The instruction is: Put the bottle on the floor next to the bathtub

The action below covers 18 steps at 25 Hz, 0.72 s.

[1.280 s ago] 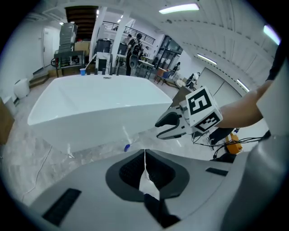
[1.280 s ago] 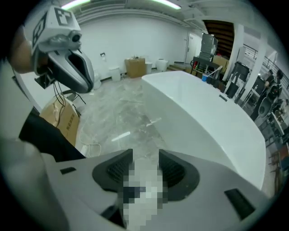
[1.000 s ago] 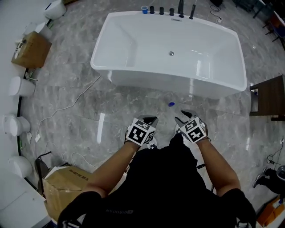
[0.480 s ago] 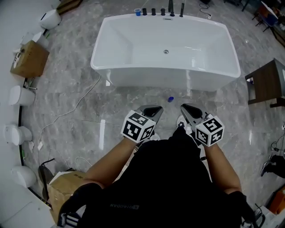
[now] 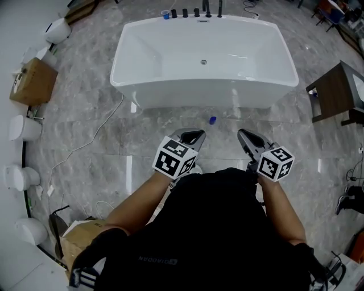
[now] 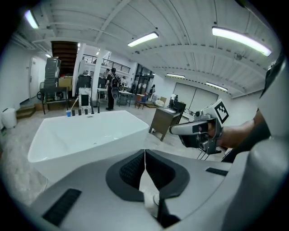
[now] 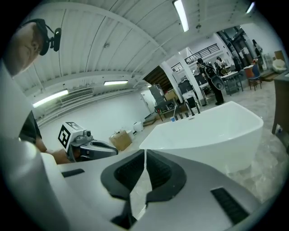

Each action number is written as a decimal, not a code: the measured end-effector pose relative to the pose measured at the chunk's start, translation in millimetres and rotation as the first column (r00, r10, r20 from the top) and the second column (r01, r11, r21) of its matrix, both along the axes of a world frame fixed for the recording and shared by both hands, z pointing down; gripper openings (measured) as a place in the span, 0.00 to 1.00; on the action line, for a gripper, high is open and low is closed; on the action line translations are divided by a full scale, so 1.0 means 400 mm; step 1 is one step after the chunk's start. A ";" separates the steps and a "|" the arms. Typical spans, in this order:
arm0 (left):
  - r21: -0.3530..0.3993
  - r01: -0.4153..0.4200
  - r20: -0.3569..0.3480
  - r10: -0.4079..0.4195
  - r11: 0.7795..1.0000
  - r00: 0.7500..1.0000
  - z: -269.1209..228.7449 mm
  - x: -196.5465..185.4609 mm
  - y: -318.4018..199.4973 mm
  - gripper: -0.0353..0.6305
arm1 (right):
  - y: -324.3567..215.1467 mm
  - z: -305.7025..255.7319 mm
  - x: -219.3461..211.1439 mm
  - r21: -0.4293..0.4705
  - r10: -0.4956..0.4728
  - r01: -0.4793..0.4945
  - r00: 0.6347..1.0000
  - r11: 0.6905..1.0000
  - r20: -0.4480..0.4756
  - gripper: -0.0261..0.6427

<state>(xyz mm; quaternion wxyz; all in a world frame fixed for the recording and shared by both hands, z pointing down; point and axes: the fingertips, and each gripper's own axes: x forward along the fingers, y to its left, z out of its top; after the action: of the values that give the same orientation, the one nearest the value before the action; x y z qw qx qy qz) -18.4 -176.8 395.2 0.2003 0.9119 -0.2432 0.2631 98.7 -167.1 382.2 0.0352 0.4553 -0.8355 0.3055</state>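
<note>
The bottle (image 5: 212, 120), clear with a blue cap, stands upright on the grey marble floor just in front of the white bathtub (image 5: 187, 98). Both grippers hover nearer to me than the bottle and clear of it. My left gripper (image 5: 197, 135) is shut, its pads meeting with nothing between them (image 6: 144, 151). My right gripper (image 5: 243, 134) has just been closing and is now shut on nothing (image 7: 145, 152). In each gripper view the other gripper shows at the side, and the bottle is out of sight.
Black taps (image 5: 196, 12) and a blue cup stand on the tub's far rim. A dark wooden table (image 5: 335, 91) is at the right. Cardboard boxes (image 5: 28, 79) (image 5: 74, 247), white fixtures (image 5: 23, 129) and a floor cable (image 5: 96, 133) lie to the left.
Both grippers have risen and drawn back from the bottle, which stays on the floor. The right gripper's jaws, apart a second ago, are now together, and its marker cube has rolled.
</note>
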 end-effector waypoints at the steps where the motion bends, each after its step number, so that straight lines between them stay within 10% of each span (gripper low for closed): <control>1: 0.003 0.001 -0.002 -0.001 1.000 1.000 -0.004 0.010 0.009 0.08 | 0.007 -0.004 0.005 0.003 -0.005 0.005 1.000 1.000 0.013 0.10; 18: -0.004 0.110 -0.012 -0.110 0.994 0.994 -0.013 0.213 0.270 0.08 | 0.249 -0.045 0.196 0.052 -0.075 0.074 0.997 0.996 0.027 0.10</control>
<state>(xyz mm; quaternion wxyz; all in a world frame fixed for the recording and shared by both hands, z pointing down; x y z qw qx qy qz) 66.6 -68.9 390.0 0.2174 0.8983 -0.2915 0.2465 177.0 -67.5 364.2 0.0228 0.4200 -0.8599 0.2891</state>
